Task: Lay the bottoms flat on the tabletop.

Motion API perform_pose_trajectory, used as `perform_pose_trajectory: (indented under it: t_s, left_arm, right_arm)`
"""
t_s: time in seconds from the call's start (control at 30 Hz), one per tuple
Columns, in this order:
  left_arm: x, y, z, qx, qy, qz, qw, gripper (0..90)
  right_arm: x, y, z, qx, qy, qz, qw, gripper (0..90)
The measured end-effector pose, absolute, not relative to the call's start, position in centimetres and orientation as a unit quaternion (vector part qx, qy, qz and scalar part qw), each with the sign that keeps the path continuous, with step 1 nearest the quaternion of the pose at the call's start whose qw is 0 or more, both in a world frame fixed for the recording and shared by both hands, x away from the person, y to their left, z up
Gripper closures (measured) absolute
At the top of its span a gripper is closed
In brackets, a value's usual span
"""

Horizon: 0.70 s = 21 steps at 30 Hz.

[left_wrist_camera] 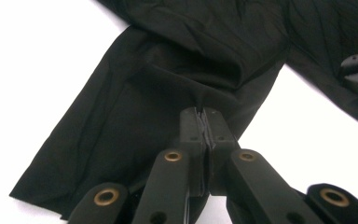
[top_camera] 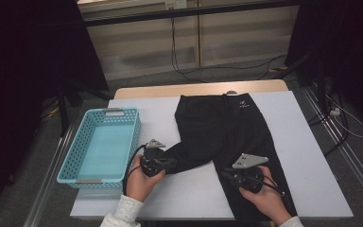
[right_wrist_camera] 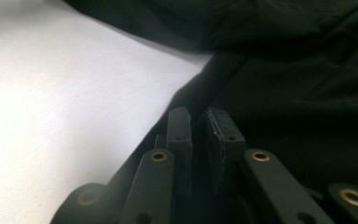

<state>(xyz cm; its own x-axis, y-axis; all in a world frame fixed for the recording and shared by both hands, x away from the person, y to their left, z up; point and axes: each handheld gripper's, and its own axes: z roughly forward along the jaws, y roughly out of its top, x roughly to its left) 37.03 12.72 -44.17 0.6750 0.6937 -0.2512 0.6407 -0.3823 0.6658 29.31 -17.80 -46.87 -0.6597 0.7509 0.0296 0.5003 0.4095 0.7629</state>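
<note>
We find the basket [top_camera: 101,146] at nine o'clock empty. Our left gripper [left_wrist_camera: 204,116] pinches one leg of the trousers [top_camera: 227,127] spread mid-table; our right gripper [right_wrist_camera: 196,116] pinches the other. Folding has barely begun.

One black trousers [top_camera: 227,137], one turquoise basket [top_camera: 101,146], one table [top_camera: 312,156], two tongs: left [top_camera: 170,163], right [top_camera: 228,174].
</note>
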Motion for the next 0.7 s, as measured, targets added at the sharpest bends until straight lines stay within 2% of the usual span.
perform_pose_trajectory:
  t_s: [0.13,0.17,0.2,0.3,0.43,0.57,0.6,0.7]
  left_arm:
    - [36.9,12.5,-44.1,0.832,0.396,0.027,0.386,88.0]
    - [36.9,12.5,-44.0,0.833,0.395,0.023,0.387,88.1]
    - [36.8,12.5,-43.9,0.832,0.395,0.022,0.389,88.1]
    - [36.6,12.3,-43.7,0.831,0.391,0.012,0.394,88.2]
    - [36.1,11.6,-43.0,0.831,0.382,-0.005,0.404,88.2]
    - [35.0,10.4,-42.0,0.835,0.355,-0.012,0.420,87.8]
    - [34.8,10.3,-41.8,0.835,0.348,-0.012,0.427,86.7]
    - [34.8,10.3,-41.4,0.831,0.343,0.009,0.439,65.0]
  right_arm:
    - [28.8,-16.7,-46.8,0.353,0.837,0.384,0.165,84.2]
    - [28.9,-17.0,-46.7,0.360,0.834,0.387,0.159,76.0]
    - [28.9,-17.0,-46.7,0.360,0.834,0.387,0.159,76.0]
    - [29.0,-17.8,-46.5,0.378,0.825,0.386,0.166,65.1]
    - [29.3,-18.6,-46.3,0.396,0.812,0.394,0.172,56.7]
    - [29.3,-18.5,-46.2,0.397,0.809,0.397,0.173,53.6]
    - [29.3,-18.4,-46.2,0.397,0.809,0.397,0.173,53.2]
    - [29.3,-18.3,-46.3,0.396,0.811,0.396,0.173,51.5]
